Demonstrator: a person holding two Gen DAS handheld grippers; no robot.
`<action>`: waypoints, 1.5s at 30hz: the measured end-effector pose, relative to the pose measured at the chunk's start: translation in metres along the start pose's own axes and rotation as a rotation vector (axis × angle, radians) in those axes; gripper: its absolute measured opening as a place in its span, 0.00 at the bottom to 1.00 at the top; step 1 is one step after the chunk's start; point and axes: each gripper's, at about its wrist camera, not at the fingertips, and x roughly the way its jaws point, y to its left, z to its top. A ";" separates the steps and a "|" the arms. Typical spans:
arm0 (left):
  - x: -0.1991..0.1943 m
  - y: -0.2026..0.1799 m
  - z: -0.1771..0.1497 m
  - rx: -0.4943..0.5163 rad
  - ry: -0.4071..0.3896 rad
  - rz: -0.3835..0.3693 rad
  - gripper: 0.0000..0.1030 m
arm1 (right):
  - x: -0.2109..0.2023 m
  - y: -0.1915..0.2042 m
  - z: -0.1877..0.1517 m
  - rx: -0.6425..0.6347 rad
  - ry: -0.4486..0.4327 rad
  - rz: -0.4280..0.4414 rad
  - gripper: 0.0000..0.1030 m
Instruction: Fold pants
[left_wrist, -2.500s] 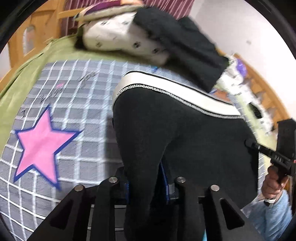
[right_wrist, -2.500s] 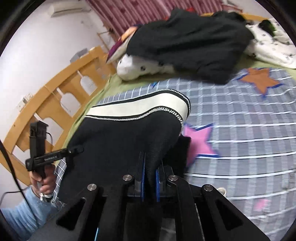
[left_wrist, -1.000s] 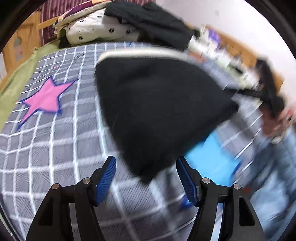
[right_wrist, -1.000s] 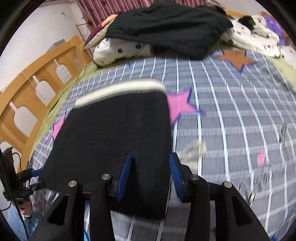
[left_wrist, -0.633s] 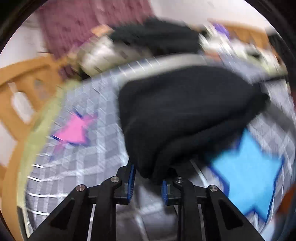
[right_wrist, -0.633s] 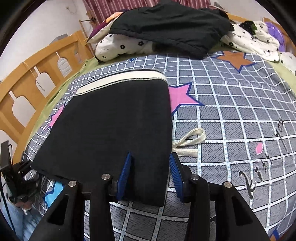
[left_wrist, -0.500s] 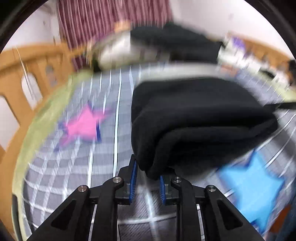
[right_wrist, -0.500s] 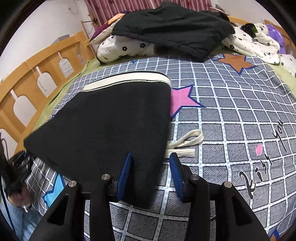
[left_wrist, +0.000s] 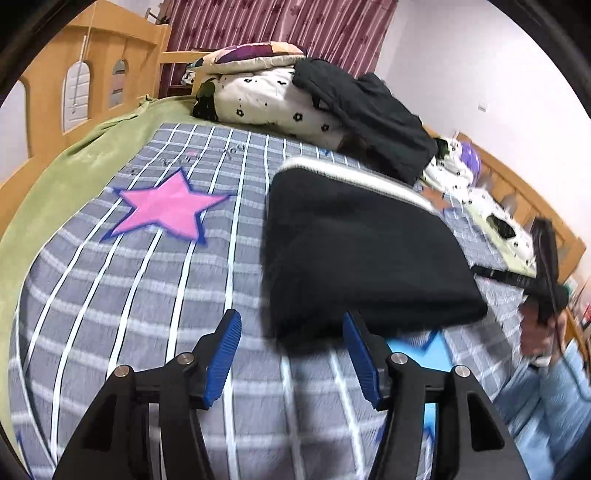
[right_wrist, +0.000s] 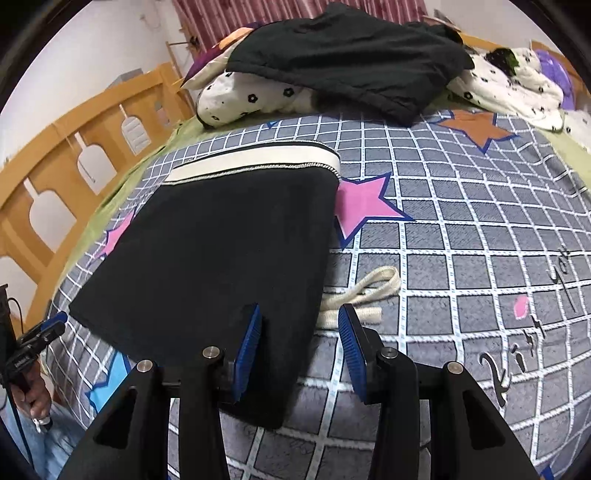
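Folded pants (right_wrist: 221, 254) lie ahead, long axis toward the waistband, upper frame. Right gripper (right_wrist: 299, 343) spread, straddling the near edge; left gripper (left_wrist: 291, 354) spread, empty, just short of it.

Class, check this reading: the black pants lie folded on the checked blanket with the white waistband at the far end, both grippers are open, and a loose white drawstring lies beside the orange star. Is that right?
One detail is wrong. The drawstring lies beside the near right edge of the pants, just ahead of the right gripper, far from the orange star. The right wrist view shows this. The left gripper is open too.
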 end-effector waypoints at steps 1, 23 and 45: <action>0.007 -0.002 0.009 0.002 0.012 0.010 0.53 | 0.003 0.000 0.003 0.003 0.005 0.004 0.42; 0.151 0.011 0.087 -0.133 0.222 -0.162 0.28 | 0.103 -0.035 0.125 0.116 0.075 0.212 0.14; 0.067 0.002 0.039 -0.029 0.164 0.015 0.33 | 0.049 0.017 0.057 -0.171 0.055 -0.077 0.35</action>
